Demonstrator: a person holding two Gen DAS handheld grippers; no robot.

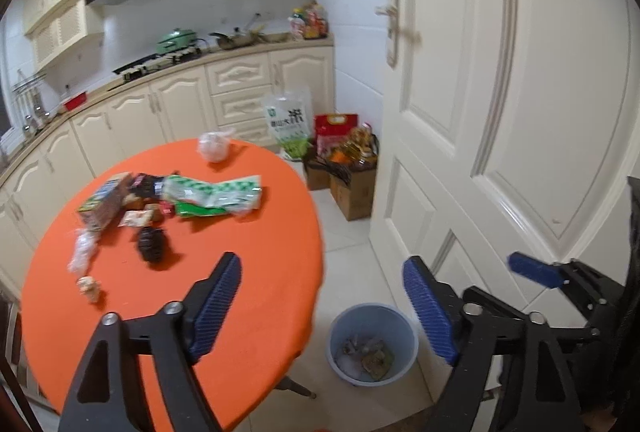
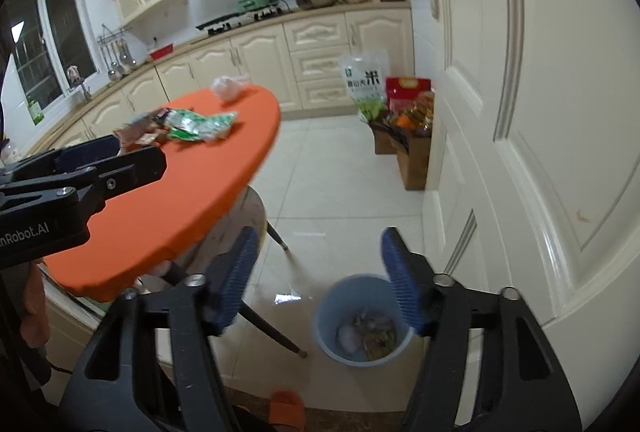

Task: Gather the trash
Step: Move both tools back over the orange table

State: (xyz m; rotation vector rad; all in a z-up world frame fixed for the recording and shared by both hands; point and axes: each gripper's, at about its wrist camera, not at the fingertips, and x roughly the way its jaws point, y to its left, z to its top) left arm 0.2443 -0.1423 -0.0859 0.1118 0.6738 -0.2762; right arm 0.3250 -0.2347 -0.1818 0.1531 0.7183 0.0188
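Trash lies on the round orange table [image 1: 256, 272]: green wrappers [image 1: 212, 196], a small carton [image 1: 100, 204], a dark crumpled piece [image 1: 151, 244], clear plastic [image 1: 82, 250] and a white bag [image 1: 215, 146]. A blue bin [image 1: 372, 342] with some trash inside stands on the floor beside the table; it also shows in the right wrist view [image 2: 364, 320]. My left gripper [image 1: 320, 304] is open and empty over the table's right edge. My right gripper [image 2: 318, 276] is open and empty above the bin. The wrappers [image 2: 200, 124] also show in the right wrist view.
A white door [image 1: 500, 112] stands close on the right. Cardboard boxes [image 1: 348, 184] with groceries and a rice bag [image 1: 288, 124] sit on the floor by the cabinets. The table's legs [image 2: 276, 332] stand near the bin. A kitchen counter [image 1: 168, 68] runs behind.
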